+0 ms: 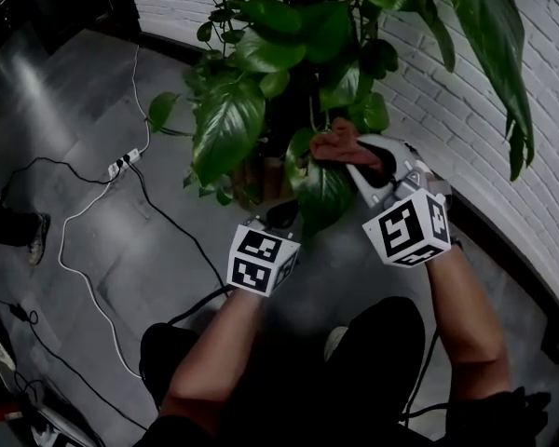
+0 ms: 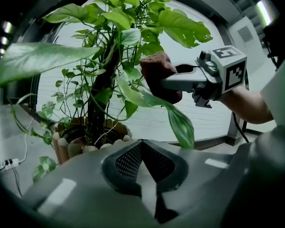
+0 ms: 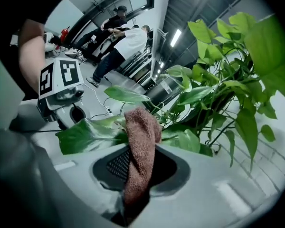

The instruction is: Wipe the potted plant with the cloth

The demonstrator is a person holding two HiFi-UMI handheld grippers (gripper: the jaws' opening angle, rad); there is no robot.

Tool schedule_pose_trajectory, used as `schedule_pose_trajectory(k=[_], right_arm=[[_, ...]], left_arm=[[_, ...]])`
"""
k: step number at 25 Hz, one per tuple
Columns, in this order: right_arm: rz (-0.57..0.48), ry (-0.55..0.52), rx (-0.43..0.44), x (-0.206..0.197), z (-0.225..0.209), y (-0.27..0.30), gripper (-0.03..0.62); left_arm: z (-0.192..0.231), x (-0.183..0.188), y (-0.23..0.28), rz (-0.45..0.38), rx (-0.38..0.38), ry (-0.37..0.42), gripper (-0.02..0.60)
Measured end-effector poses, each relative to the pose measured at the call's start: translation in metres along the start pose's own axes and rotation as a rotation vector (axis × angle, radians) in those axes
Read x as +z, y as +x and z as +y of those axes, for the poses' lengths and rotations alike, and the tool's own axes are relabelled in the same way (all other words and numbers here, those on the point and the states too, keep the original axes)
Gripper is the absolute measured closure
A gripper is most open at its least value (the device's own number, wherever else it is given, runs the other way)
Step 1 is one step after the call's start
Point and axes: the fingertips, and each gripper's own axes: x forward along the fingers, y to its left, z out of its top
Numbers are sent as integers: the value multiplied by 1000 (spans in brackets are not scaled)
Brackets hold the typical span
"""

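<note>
Wooden-looking pot (image 2: 66, 144) holds the plant (image 2: 178, 27); right tool (image 1: 359, 164) grips cloth (image 3: 141, 137).

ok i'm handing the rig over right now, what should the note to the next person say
Right gripper: shut on the brown cloth, which is held at a big low leaf.
Left gripper: jaws together, empty, close under that leaf's tip.
Potted plant: on the floor by the white brick wall.
Done: cannot tell which leaves are wiped.
Left: wipe this leaf, then the others.
</note>
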Motion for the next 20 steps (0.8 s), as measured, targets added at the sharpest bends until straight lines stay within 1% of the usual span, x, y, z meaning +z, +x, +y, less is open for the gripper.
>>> schedule_pose_trajectory(k=[4, 9, 13, 20], right_arm=[[4, 49, 30, -7, 3, 11, 530], [1, 77, 61, -9, 12, 11, 530], [25, 96, 75, -15, 22, 10, 530], [33, 117, 102, -14, 43, 4, 530]], left_arm=[[-4, 2, 2, 4, -23, -26, 565], [-9, 6, 1, -3, -35, 0, 565], [-8, 7, -1, -4, -40, 3, 565], [-7, 5, -2, -7, -48, -8, 565]])
